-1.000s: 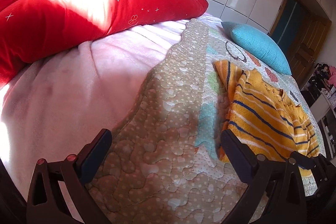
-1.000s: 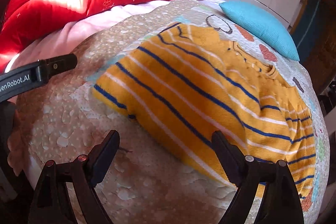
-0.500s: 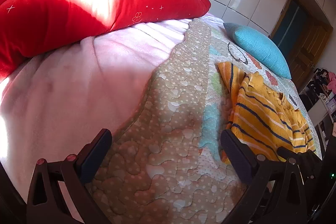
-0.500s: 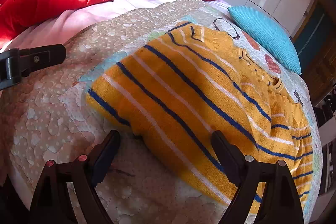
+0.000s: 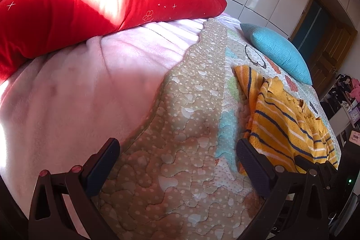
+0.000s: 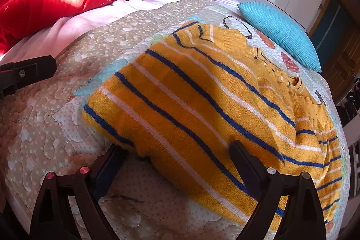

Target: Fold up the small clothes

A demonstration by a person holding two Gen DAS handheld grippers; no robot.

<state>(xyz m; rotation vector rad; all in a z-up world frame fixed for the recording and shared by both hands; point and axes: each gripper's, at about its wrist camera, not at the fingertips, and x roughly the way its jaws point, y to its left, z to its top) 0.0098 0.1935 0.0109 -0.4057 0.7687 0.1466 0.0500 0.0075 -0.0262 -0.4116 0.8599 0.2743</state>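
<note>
Yellow knit sweater [image 6: 202, 105] w/ blue & white stripes, flat on quilt, one sleeve folded over.

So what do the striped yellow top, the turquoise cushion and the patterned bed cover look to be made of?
Striped top: knitted yarn, matte; stitch rows and ribbed edges show, fibre unclear. Turquoise cushion: textured knit or woven cover, fine regular ridges. Patterned cover: quilted printed fabric, puffed between wavy stitch lines, likely cotton-like.

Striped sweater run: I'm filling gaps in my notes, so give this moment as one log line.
phase: reaching | right gripper: open, jaws just widened, straddling hem of striped sweater | left gripper: open over quilt, empty
</note>
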